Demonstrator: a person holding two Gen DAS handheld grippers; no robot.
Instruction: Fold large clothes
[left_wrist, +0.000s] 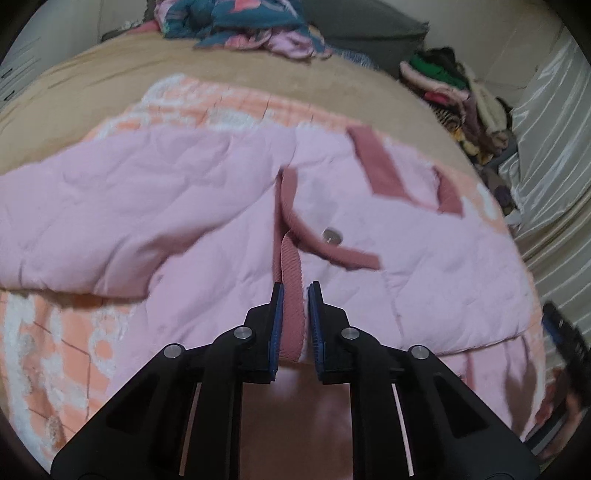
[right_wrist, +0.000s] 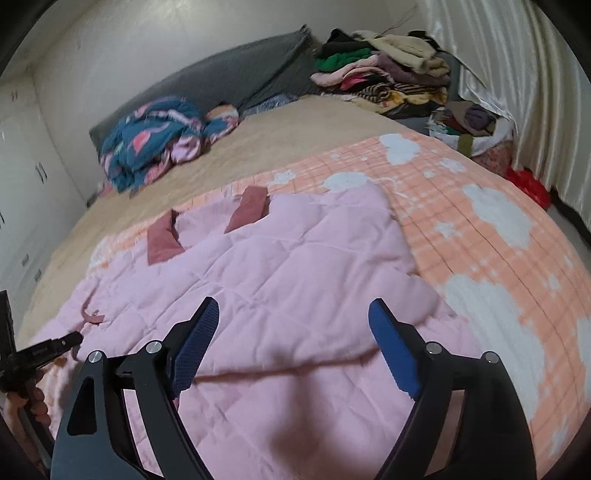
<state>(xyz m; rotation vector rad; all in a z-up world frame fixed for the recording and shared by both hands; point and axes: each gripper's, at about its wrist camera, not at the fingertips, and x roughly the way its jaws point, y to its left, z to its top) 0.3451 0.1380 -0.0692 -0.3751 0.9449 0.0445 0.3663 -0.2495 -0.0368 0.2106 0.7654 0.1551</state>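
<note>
A pink quilted jacket (left_wrist: 207, 206) with dark rose ribbed trim lies spread on the bed. My left gripper (left_wrist: 295, 291) is shut on the jacket's ribbed rose hem band (left_wrist: 291, 288), which runs up between the blue pads. A metal snap button (left_wrist: 331, 235) shows just beyond. In the right wrist view the same pink jacket (right_wrist: 280, 266) lies under my right gripper (right_wrist: 291, 314), which stands open above the quilted fabric with nothing between its fingers. The left gripper (right_wrist: 70, 339) and a hand show at the left edge there.
An orange checked blanket (right_wrist: 480, 236) with white clouds covers the bed over a tan sheet (right_wrist: 280, 136). A crumpled blue patterned garment (right_wrist: 155, 136) and grey pillows (right_wrist: 221, 77) lie at the head. A stack of clothes (right_wrist: 388, 70) stands at the far corner, beside pale curtains (right_wrist: 517, 92).
</note>
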